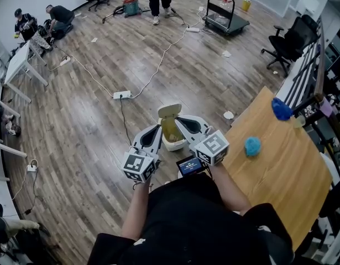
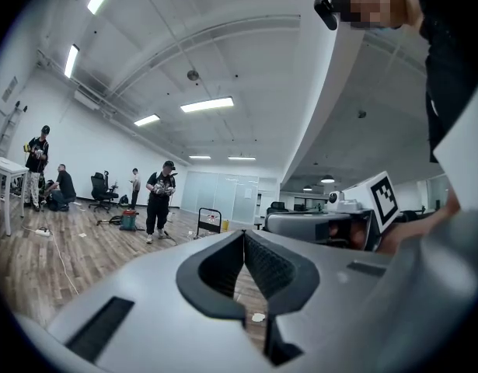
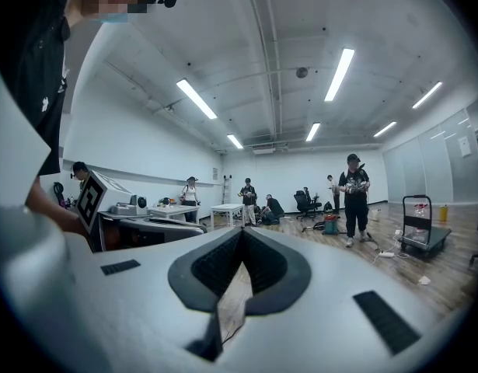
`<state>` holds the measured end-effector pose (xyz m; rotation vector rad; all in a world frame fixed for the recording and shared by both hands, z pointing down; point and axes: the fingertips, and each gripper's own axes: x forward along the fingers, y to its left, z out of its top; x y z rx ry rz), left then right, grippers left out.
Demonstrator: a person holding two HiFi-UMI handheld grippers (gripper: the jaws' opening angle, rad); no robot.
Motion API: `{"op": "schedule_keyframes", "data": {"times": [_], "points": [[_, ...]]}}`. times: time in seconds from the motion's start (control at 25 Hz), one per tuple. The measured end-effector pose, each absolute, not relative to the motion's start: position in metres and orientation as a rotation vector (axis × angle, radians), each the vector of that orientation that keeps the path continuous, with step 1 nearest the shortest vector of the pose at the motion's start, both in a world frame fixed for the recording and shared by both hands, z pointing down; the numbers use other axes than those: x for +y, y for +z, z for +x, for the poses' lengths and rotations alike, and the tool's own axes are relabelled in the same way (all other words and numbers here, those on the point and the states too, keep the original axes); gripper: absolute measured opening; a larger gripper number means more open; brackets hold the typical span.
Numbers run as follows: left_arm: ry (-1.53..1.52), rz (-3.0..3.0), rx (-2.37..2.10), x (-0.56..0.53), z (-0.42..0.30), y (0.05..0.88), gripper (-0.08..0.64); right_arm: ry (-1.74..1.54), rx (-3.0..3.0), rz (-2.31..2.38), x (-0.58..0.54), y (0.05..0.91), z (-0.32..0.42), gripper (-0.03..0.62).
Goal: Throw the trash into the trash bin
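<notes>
A small cream trash bin [image 1: 173, 144] stands on the wood floor with its lid tipped up and a yellowish liner inside. My left gripper [image 1: 158, 128] and right gripper [image 1: 178, 120] hover level just above it, on either side of its opening. Both are shut with nothing between the pads, as the left gripper view [image 2: 244, 233] and the right gripper view [image 3: 240, 231] show. On the wooden table [image 1: 280, 170] to the right lie a light blue fuzzy ball [image 1: 252, 146] and a darker blue one [image 1: 281, 109]. A crumpled white scrap [image 1: 229, 115] lies on the floor near the table's corner.
A power strip [image 1: 121, 94] with long cables runs across the floor beyond the bin. Farther off are a black cart [image 1: 225, 15], an office chair [image 1: 288, 40], white tables [image 1: 17, 65] at the left, and several people at the back.
</notes>
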<state>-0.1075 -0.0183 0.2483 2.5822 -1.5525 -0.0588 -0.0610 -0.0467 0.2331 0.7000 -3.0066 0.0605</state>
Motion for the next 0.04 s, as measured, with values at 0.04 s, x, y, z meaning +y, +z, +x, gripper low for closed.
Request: {"op": "schedule_keyframes", "data": {"times": [0.04], "points": [[-0.058, 2.579, -1.551, -0.0189, -0.1078, 0.2491, 0.008, 0.064, -3.004, 0.701, -0.0478, 0.2327, -0.0602, -0.003]]}}
